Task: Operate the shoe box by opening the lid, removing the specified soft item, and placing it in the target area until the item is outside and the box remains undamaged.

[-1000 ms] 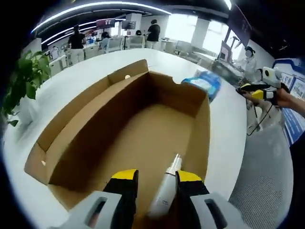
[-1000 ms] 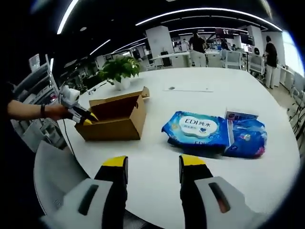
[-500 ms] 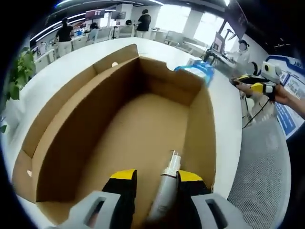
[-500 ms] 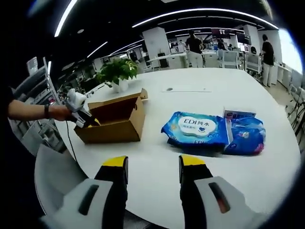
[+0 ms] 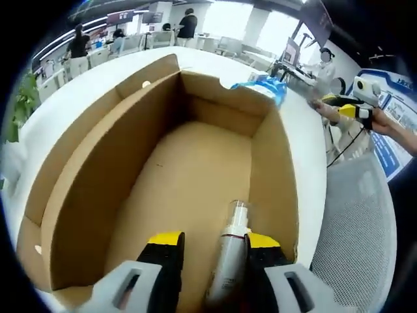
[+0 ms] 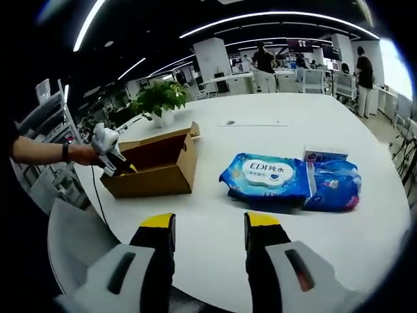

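Observation:
An open brown cardboard shoe box [image 5: 98,163] lies below my left gripper [image 5: 214,241], its lid flap folded out to the left. The gripper's jaws are closed on a slim white spray bottle [image 5: 228,267] with a clear cap, held just above the box floor near the right wall. In the right gripper view the same box [image 6: 159,173] sits on the white table, with the left gripper [image 6: 109,156] and a hand at its left end. My right gripper [image 6: 210,225] hangs open over the table's near edge, nothing between its fingers. It also appears far right, in a hand [image 5: 355,107].
Two blue wet-wipe packs [image 6: 267,176] [image 6: 335,186] lie on the round white table [image 6: 215,254] right of the box; one pack [image 5: 267,88] peeks over the box's far wall. A potted plant [image 6: 163,98] stands behind the box. People and desks fill the background.
My left gripper has moved forward and down into the box with the bottle, so the box walls loom larger. The right gripper has barely shifted.

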Available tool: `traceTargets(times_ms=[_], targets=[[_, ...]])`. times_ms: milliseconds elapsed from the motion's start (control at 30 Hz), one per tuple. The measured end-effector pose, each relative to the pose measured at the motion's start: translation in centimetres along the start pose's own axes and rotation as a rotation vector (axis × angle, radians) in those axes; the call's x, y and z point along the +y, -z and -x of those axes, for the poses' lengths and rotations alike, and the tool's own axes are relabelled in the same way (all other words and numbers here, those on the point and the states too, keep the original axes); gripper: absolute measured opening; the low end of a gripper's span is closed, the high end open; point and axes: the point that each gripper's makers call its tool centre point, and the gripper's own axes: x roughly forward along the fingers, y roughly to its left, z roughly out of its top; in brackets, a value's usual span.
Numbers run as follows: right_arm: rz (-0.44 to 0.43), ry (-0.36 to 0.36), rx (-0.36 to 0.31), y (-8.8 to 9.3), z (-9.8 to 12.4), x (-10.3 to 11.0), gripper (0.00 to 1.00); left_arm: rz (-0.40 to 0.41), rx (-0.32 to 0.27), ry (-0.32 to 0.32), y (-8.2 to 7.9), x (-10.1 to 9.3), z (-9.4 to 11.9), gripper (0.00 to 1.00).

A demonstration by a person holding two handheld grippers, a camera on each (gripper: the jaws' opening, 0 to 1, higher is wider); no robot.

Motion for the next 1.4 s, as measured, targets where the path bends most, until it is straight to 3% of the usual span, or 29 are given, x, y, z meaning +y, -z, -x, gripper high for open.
traceTargets(times_ms=[67, 267, 400, 533, 667, 733, 867, 1067, 1200, 1333, 1400], targets=[[0.002, 0.002, -0.001, -0.1, 0.1, -0.1, 0.39, 0.049, -0.011, 0.02, 0.1, 0.0, -0.1, 0.37], [0.008, 0.004, -0.001, -0.3, 0.3, 0.1, 0.39, 0.024, 0.007, 0.023, -0.2, -0.4, -0.6, 0.39], [0.015, 0.008, -0.011, -0.6, 0.4, 0.0, 0.39, -0.017, 0.007, -0.013, -0.4, -0.1, -0.3, 0.41], [0.002, 0.015, -0.019, -0.5, 0.6, -0.1, 0.38, 0.001, 0.011, -0.047, -0.1, 0.4, 0.2, 0.4], [-0.003, 0.017, -0.014, 0.0, 0.8, -0.2, 0.38, -0.061, 0.02, -0.113, 0.1, 1.2, 1.0, 0.33], [-0.005, 0.016, -0.012, 0.1, 0.8, -0.2, 0.38, -0.074, 0.027, -0.105, 0.4, 0.8, 1.1, 0.32], [-0.011, 0.018, -0.013, 0.2, 1.0, -0.5, 0.38, -0.047, 0.03, -0.015, 0.8, -0.9, 1.0, 0.39], [-0.013, 0.019, -0.012, 0.2, 1.0, -0.7, 0.37, -0.107, 0.053, -0.038, 0.7, -1.3, 1.1, 0.39], [-0.014, 0.017, -0.01, 0.3, 1.0, -0.5, 0.37, -0.166, 0.071, -0.074, 0.6, -0.5, 1.4, 0.4], [-0.019, 0.021, -0.011, 0.5, 1.2, -0.7, 0.37, -0.247, 0.116, -0.13, 0.9, 0.7, 2.0, 0.33], [-0.026, 0.025, -0.014, 0.7, 1.5, -0.8, 0.37, -0.205, 0.107, -0.085, 1.2, 0.3, 2.2, 0.34]])
